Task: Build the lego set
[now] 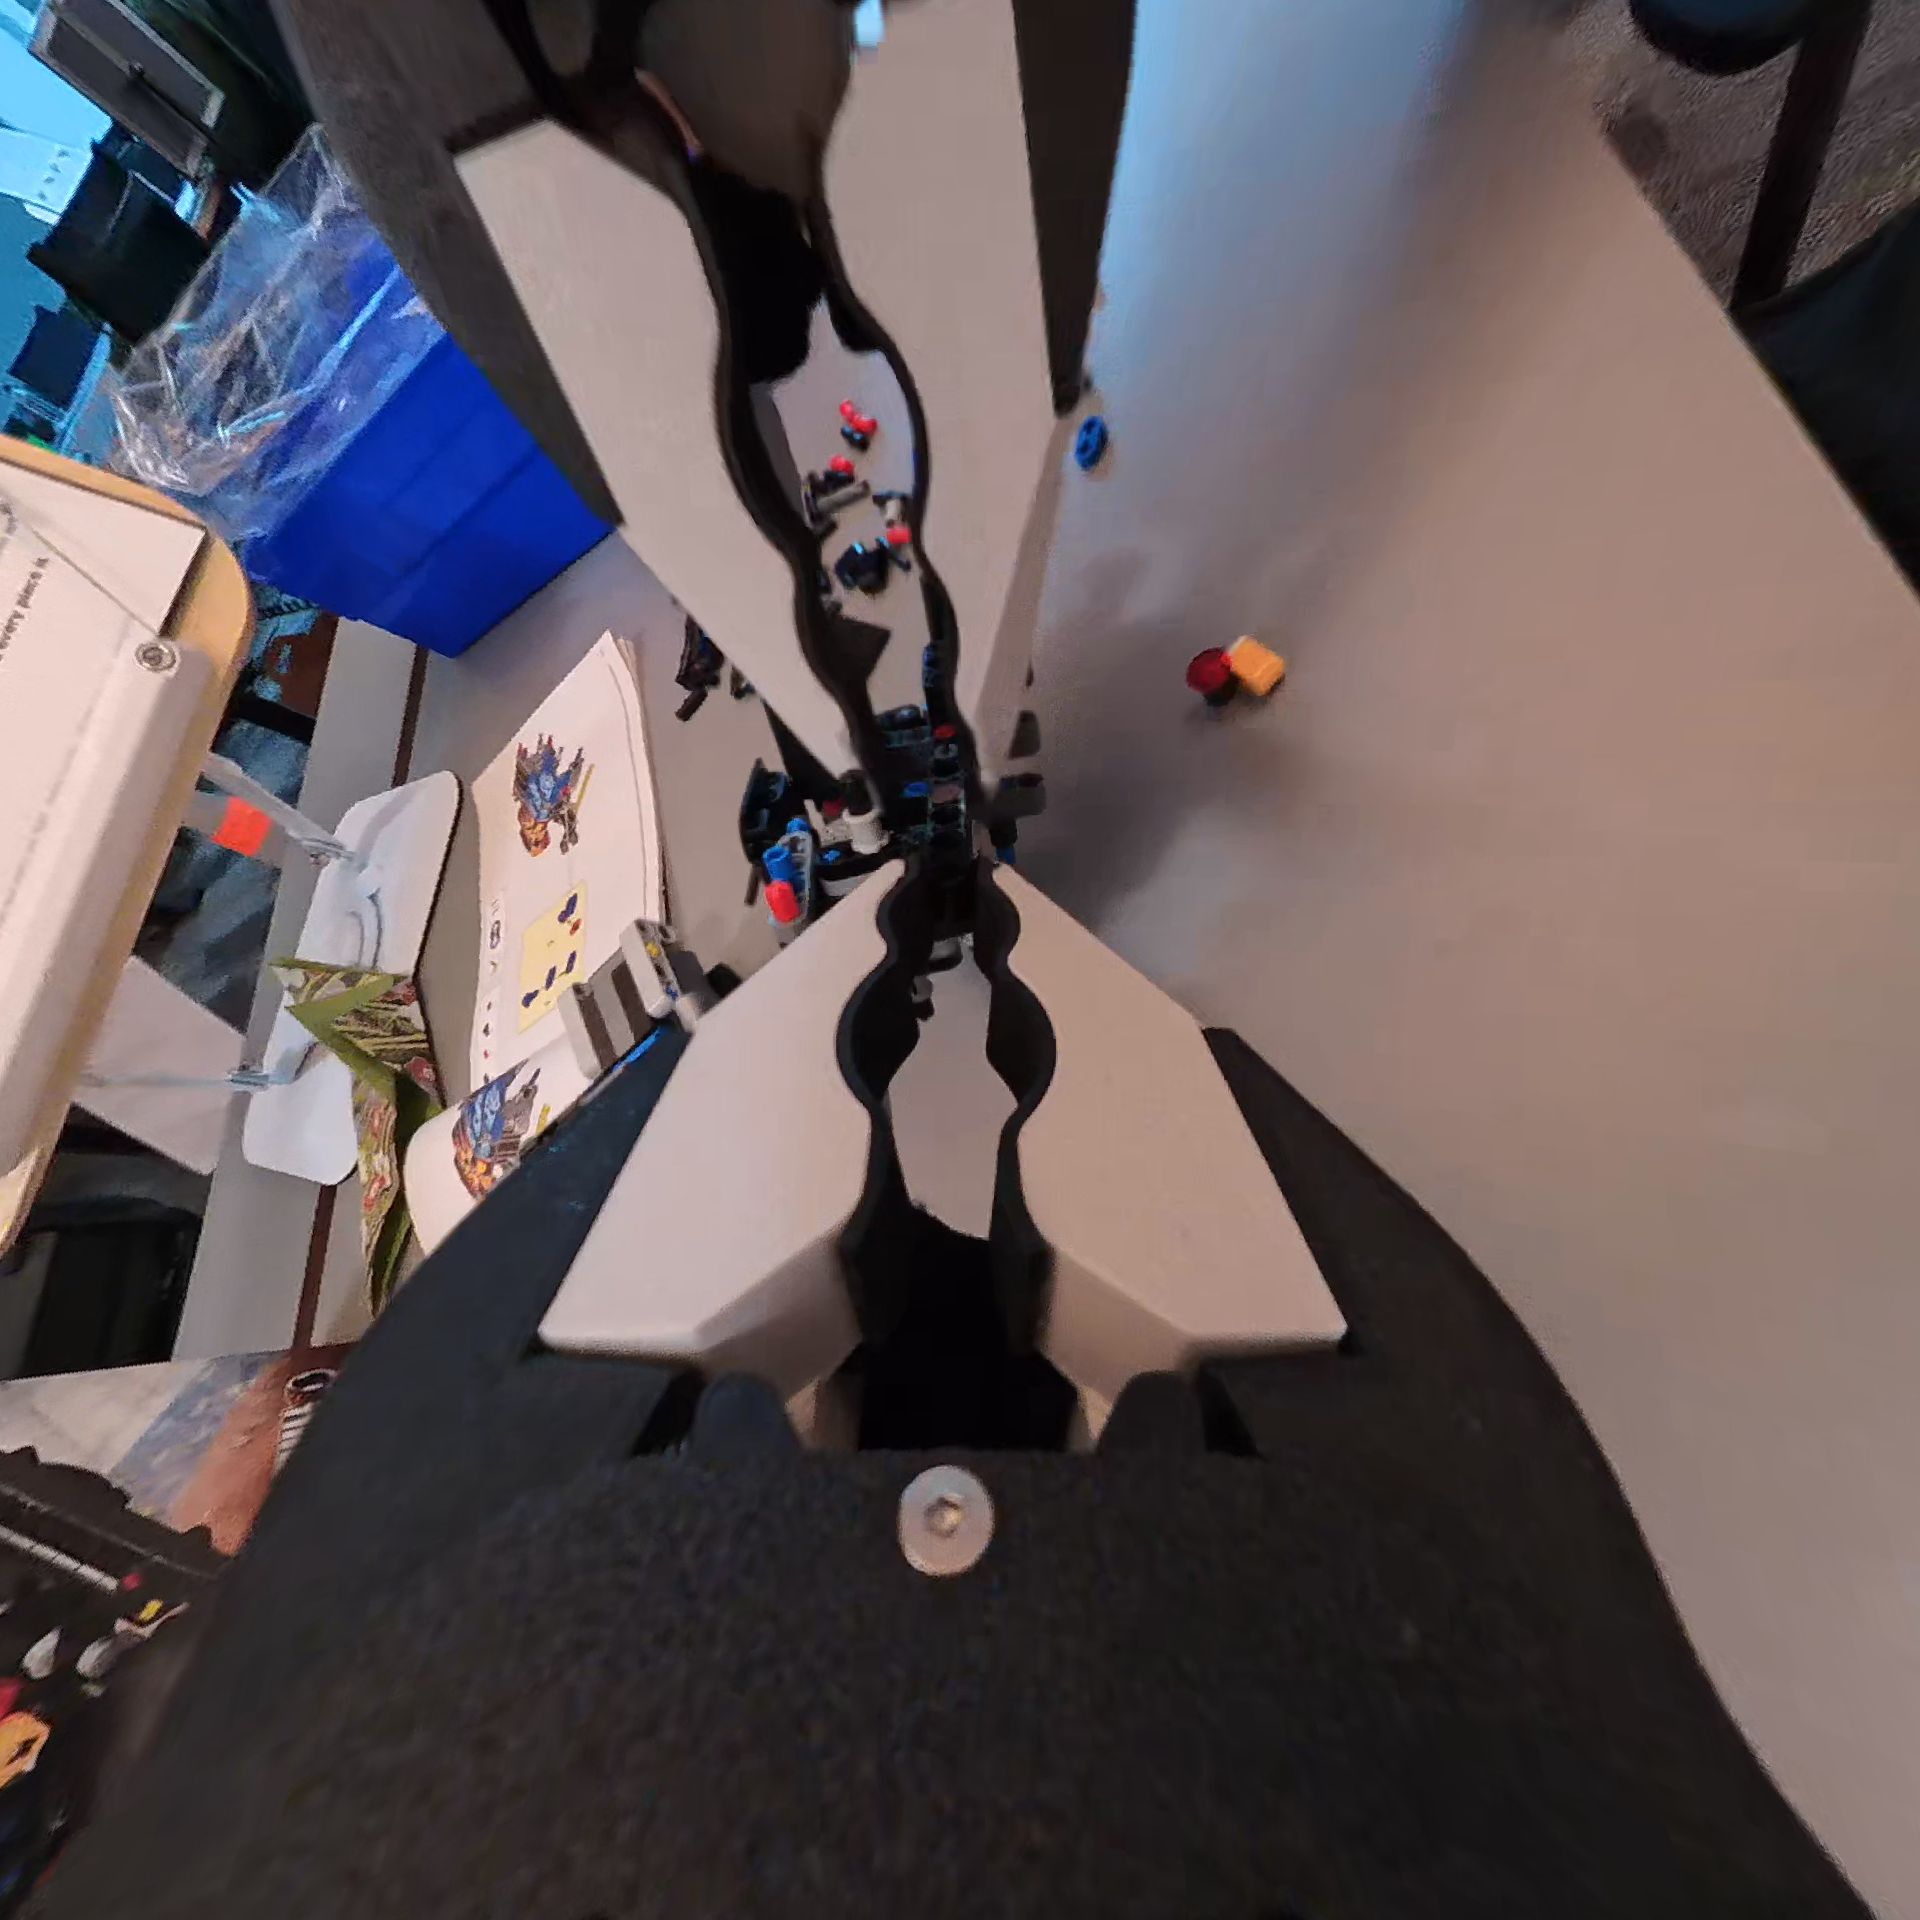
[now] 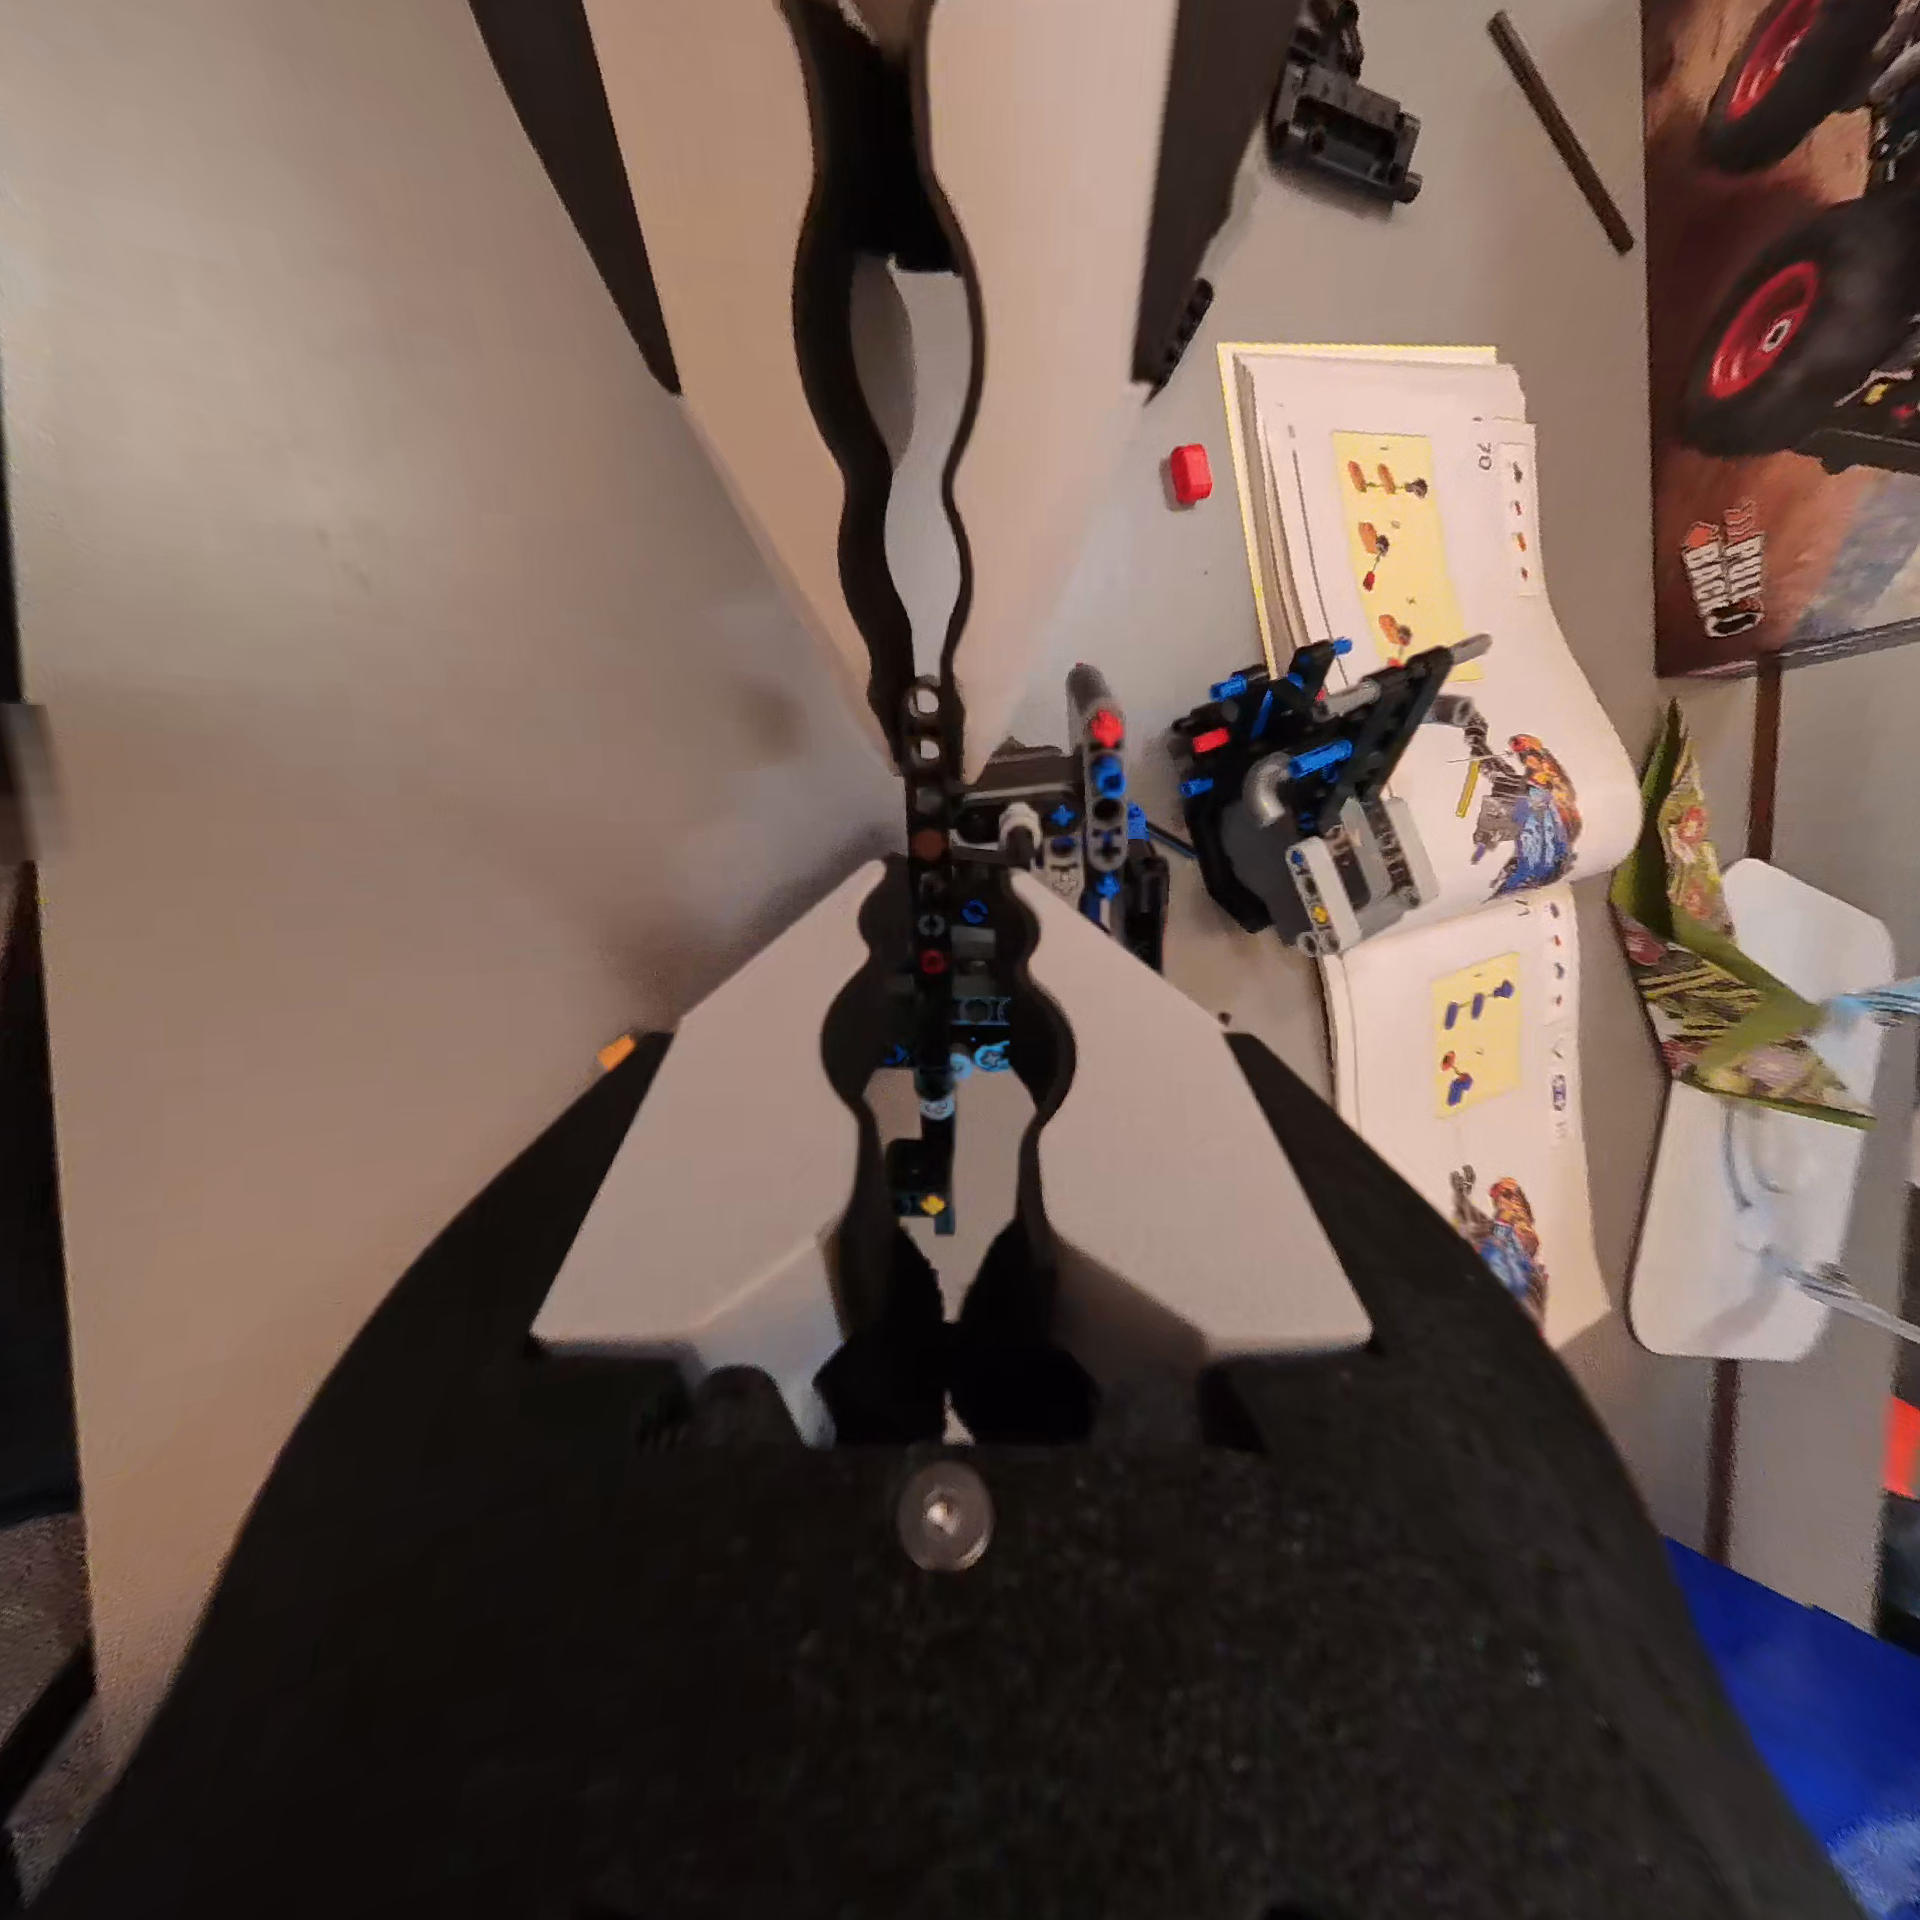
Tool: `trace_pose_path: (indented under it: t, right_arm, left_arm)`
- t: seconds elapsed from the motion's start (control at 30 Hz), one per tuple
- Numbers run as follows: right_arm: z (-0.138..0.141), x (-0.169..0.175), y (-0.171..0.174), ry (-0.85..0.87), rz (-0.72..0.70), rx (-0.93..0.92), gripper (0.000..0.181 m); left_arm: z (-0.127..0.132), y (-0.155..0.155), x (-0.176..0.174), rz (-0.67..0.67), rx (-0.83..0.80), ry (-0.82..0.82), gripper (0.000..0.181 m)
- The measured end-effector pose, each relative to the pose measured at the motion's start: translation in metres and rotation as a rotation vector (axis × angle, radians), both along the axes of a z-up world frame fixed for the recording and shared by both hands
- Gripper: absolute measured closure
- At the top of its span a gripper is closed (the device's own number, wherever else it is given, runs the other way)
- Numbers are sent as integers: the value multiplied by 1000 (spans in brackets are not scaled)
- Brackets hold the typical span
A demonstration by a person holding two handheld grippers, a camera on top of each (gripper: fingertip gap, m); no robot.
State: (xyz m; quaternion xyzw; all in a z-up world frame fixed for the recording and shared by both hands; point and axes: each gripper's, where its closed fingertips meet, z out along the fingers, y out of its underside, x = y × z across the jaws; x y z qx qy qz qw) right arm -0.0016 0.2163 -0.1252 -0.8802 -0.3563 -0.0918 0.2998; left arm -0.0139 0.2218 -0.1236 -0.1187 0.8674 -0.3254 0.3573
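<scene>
A black Lego Technic assembly [image 2: 928, 935] with blue and red pins is held in the air between my two grippers, which face each other tip to tip. My right gripper [image 2: 945, 873] is shut on its long black beam. My left gripper [image 1: 943, 883] is shut on the same assembly [image 1: 935, 810] from the opposite end. In the right wrist view the left gripper [image 2: 920, 691] comes down from the top onto the beam's end. In the left wrist view the right gripper [image 1: 914, 774] comes down from the top. A grey and blue part [image 2: 1101, 810] sticks out of the assembly's side.
A second build with a grey block [image 2: 1320, 821] lies on the open instruction booklet [image 2: 1455, 997]. A red piece [image 2: 1188, 475], a black piece [image 2: 1340, 125], a black axle [image 2: 1558, 125] and the set box [image 2: 1787, 312] lie nearby. Loose parts [image 1: 862, 499], a red-and-yellow piece [image 1: 1236, 670] and a blue bin [image 1: 416, 499] also show. Only a small space, under 4 cm, lies between the two pairs of fingers.
</scene>
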Motion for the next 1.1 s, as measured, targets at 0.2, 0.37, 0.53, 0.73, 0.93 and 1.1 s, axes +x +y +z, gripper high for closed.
trace_pose_path:
  t: [0.2, 0.37, 0.53, 0.73, 0.93, 1.1]
  right_arm:
    - [0, 3, 4, -147, -6, 97, 175]
    - [39, 9, 12, 271, -44, 251, 175]
    - [71, 24, 17, 743, -42, 320, 175]
    - [69, 22, 26, 1038, -5, 291, 175]
    - [62, 20, 25, 1159, 20, 285, 175]
    - [62, 23, 19, 1280, 45, 301, 175]
  left_arm:
    - [9, -3, 3, 30, -42, -25, 176]
    - [55, 10, 9, 71, -241, -190, 164]
    - [70, 30, 16, 121, -413, -169, 161]
    - [67, 30, 21, 149, -461, -175, 174]
    - [59, 31, 24, 161, -491, -128, 176]
    - [59, 37, 24, 148, -493, -138, 176]
